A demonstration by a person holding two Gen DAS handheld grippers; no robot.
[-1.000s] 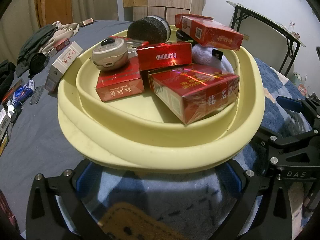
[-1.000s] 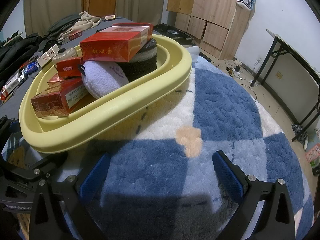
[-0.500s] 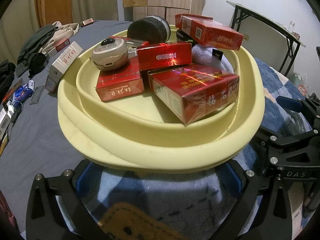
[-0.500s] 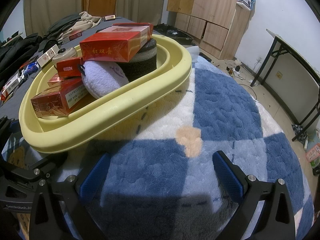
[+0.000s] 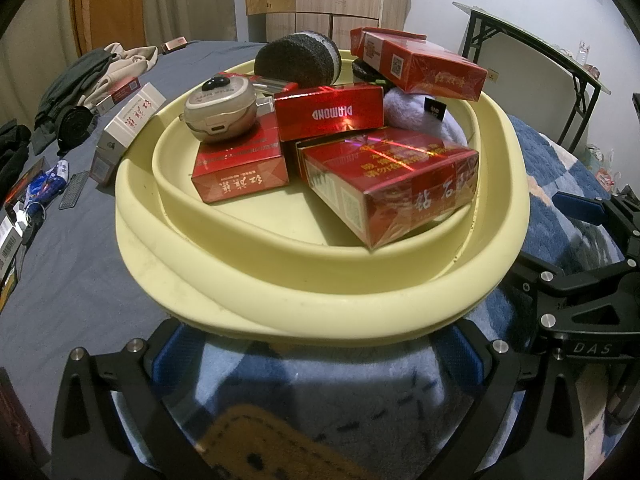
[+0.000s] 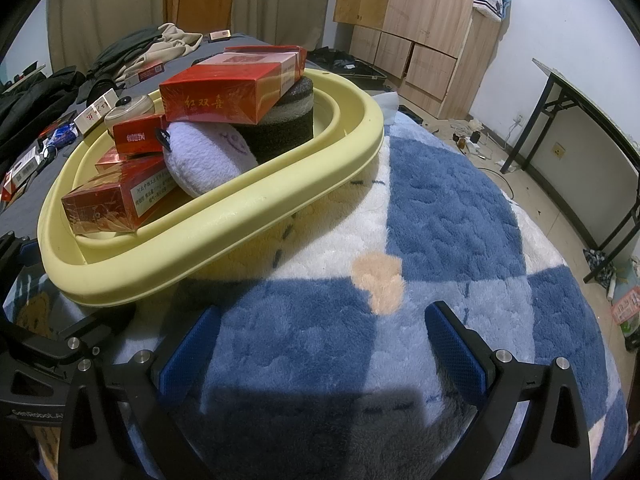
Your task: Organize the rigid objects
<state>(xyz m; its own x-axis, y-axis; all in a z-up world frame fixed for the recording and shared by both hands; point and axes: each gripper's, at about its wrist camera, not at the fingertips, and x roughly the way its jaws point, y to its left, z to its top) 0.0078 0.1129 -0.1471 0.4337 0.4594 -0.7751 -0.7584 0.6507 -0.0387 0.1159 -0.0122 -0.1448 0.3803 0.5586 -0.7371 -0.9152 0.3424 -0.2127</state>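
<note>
A pale yellow collapsed basin (image 5: 304,292) sits on a blue and white plush blanket (image 6: 440,208); it also shows in the right wrist view (image 6: 224,216). It holds several red cigarette cartons (image 5: 384,180), a beige round case (image 5: 220,110), a black foam roll (image 5: 296,58) and a lilac plush pad (image 6: 204,160). My left gripper (image 5: 316,354) is open and empty just before the basin's near rim. My right gripper (image 6: 320,344) is open and empty over the blanket, right of the basin.
White and red cartons (image 5: 128,128), small packets (image 5: 44,184) and dark clothes (image 5: 76,84) lie on the grey bedsheet left of the basin. A wooden wardrobe (image 6: 420,24) and a folding table (image 6: 580,112) stand beyond the bed.
</note>
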